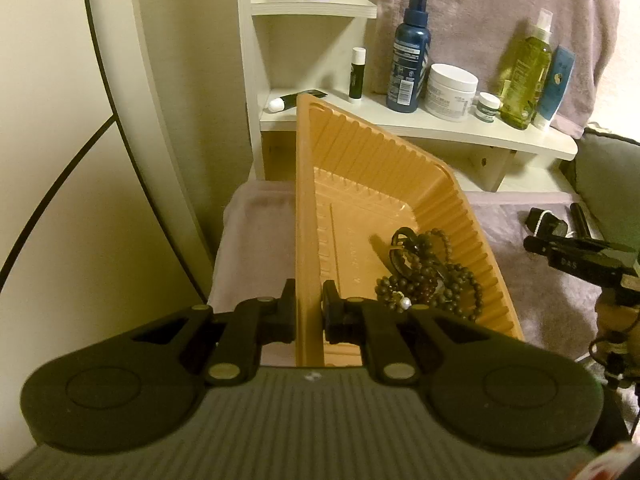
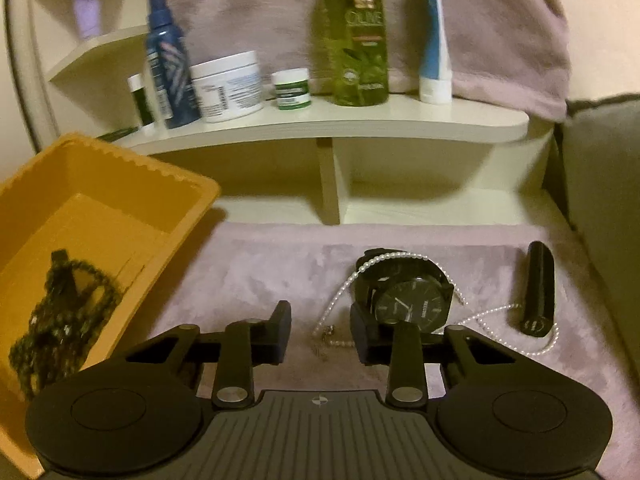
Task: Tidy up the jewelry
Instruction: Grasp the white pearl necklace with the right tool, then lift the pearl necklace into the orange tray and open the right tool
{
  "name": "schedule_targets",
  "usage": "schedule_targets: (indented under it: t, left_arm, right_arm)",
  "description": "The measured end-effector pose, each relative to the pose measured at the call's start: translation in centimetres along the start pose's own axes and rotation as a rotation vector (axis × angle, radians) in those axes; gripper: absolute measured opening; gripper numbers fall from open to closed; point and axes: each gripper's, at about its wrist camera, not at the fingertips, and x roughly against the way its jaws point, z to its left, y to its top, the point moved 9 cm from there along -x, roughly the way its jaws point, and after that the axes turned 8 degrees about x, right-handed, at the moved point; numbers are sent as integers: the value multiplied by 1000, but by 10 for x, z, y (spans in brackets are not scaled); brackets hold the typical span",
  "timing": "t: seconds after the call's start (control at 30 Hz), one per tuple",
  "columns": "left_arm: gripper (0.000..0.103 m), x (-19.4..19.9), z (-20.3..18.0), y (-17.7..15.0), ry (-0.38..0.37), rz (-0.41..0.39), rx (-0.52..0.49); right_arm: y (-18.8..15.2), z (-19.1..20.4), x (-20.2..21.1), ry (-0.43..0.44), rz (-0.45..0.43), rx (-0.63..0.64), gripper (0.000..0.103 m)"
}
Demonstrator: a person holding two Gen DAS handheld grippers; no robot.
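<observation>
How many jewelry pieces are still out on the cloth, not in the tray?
2: the black watch on the pink cloth ahead of the right tongs, and the pearl necklace looped under and around it. The watch may hide smaller pieces.

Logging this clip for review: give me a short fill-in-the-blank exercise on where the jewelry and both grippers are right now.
1. The left gripper is shut on the rim of the orange ____.
2. The dark bead bracelets lie ____ the tray.
3. The black watch rests on the pink ____, outside the tray.
4. The right gripper is ____, hovering near the pearl necklace.

Missing words: tray; inside; cloth; open
</observation>
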Motion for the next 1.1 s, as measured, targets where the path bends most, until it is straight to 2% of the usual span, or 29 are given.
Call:
schedule_targets:
  t: [0.07,0.13,0.2,0.27,0.53,1.1]
  left_arm:
    - [11,0,0,0,-1,1,2]
    - [11,0,-1,0,-1,1,0]
    - [11,0,0,0,-1,1,2]
    - [11,0,-1,0,0,0,0]
    - [11,0,-1,0,0,-1,-2]
    - [11,2,-3,1,-10,-7,-7]
  right_arm:
    - [1,-1,-5,-9,-1,-17,30]
    - [3,-4,-7,-14,3,-30,22]
    - [4,-5,-7,-23,3,-34,7]
    - [5,-6,-4,-31,0,-33,3]
    - [17,-5,17,-30,-47,-16,2]
    - [77,20,69,33,-209,10,2]
